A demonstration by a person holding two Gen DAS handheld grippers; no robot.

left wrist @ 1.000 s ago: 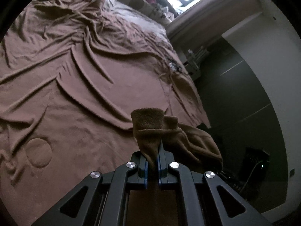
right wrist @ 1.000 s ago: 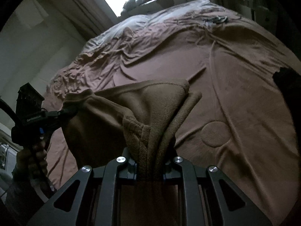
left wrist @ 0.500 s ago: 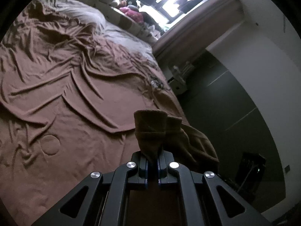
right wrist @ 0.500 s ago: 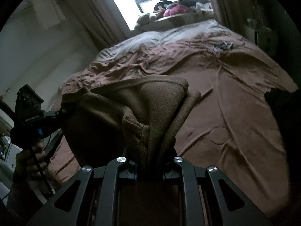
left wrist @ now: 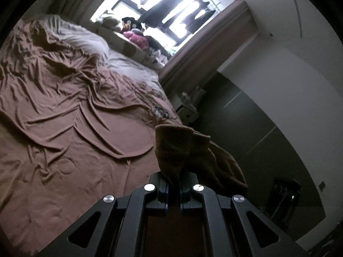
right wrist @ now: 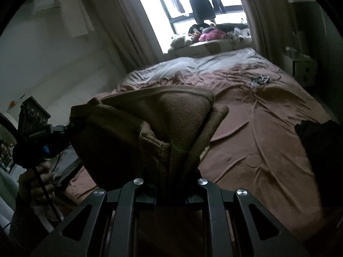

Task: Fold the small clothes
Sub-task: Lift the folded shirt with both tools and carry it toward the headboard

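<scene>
Both grippers are up off the bed here, and a brown fleece garment (right wrist: 133,132) hangs stretched between them, clear of the rumpled brown bedspread (left wrist: 70,132) below. The left gripper (left wrist: 174,184) has its two fingers pinched tight on one edge of the fleece, a bunched hem standing up just above the tips while the rest drapes off to the right. Over on the right wrist view, the right gripper (right wrist: 171,189) is clamped on a thick gathered wad of the same cloth, several folds crammed between the fingers and fanning upward into a wide pouch shape. Look to the left of that view: there is the other gripper, black body and cable, biting the far corner of the garment, with the person's left hand (right wrist: 35,184) wrapped around its handle beneath. Behind it all the bed runs back to a pale quilt (right wrist: 193,65) near the window (right wrist: 193,2), soft toys (right wrist: 205,34) lined along the sill, dark clothes hanging against the glass. A small patterned item (right wrist: 260,79) lies on the bedspread far right, well apart from the fleece.
</scene>
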